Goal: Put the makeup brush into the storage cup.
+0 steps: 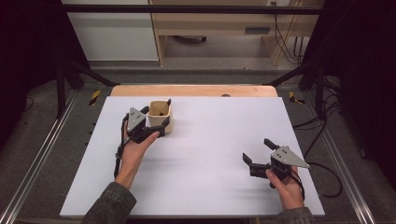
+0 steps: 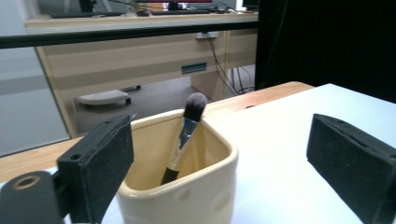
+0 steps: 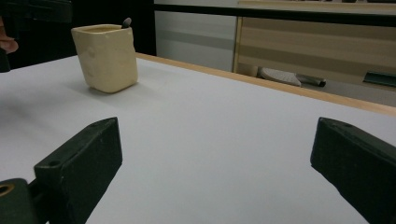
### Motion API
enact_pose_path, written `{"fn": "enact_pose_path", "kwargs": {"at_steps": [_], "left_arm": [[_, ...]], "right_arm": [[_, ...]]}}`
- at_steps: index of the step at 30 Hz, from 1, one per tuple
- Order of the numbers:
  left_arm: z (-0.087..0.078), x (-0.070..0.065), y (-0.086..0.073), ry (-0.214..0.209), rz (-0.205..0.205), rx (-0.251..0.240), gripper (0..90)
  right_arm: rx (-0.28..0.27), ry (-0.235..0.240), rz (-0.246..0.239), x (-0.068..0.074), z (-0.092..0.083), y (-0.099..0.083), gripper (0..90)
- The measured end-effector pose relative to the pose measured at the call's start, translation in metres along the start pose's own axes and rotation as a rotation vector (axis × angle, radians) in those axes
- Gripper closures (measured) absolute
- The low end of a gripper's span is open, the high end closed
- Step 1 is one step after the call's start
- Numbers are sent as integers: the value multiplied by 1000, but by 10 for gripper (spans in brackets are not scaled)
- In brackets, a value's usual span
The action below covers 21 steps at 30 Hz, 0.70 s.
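Observation:
A cream square cup (image 1: 160,117) stands on the white table (image 1: 210,158) at the back left, with a dark-bristled makeup brush (image 1: 168,102) leaning inside it. My left gripper (image 1: 153,122) is open, its jaws spread to either side of the cup's near wall without touching it. In the left gripper view the cup (image 2: 180,182) sits between the jaws, closer to the left one, and the brush (image 2: 185,135) stands with its bristles up. My right gripper (image 1: 258,151) is open over bare table at the front right, pointing left. The right gripper view shows the cup (image 3: 106,58) far off, ahead of the open right gripper (image 3: 215,168).
A wooden strip (image 1: 194,90) runs along the table's far side. Black frame posts (image 1: 60,84) stand at the left and right, and cables (image 1: 322,126) lie on the floor at the right. A wooden desk (image 1: 224,28) stands beyond the table.

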State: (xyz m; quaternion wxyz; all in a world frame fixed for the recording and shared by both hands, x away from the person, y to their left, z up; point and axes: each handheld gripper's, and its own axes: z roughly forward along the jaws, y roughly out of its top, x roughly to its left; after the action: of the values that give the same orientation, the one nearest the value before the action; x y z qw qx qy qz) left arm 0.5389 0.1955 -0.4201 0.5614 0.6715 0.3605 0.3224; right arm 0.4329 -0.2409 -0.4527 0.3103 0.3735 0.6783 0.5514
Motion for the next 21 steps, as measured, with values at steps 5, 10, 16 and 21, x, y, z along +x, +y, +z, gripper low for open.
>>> {"fn": "enact_pose_path", "kwargs": {"at_steps": [5, 10, 16, 21], "left_arm": [[-2, -1, 1, -12, 2, 2, 33], [-6, -2, 3, -22, 22, -5, 27], [-8, -4, 3, -38, 24, 0, 27], [-9, -6, 3, -51, 30, 3, 25]], "right_arm": [[-2, 1, 5, 0, 0, 0, 28], [-2, 4, 10, 1, 0, 0, 29], [-2, 1, 4, 1, 0, 0, 30], [-4, -1, -1, 1, 0, 0, 30]]}}
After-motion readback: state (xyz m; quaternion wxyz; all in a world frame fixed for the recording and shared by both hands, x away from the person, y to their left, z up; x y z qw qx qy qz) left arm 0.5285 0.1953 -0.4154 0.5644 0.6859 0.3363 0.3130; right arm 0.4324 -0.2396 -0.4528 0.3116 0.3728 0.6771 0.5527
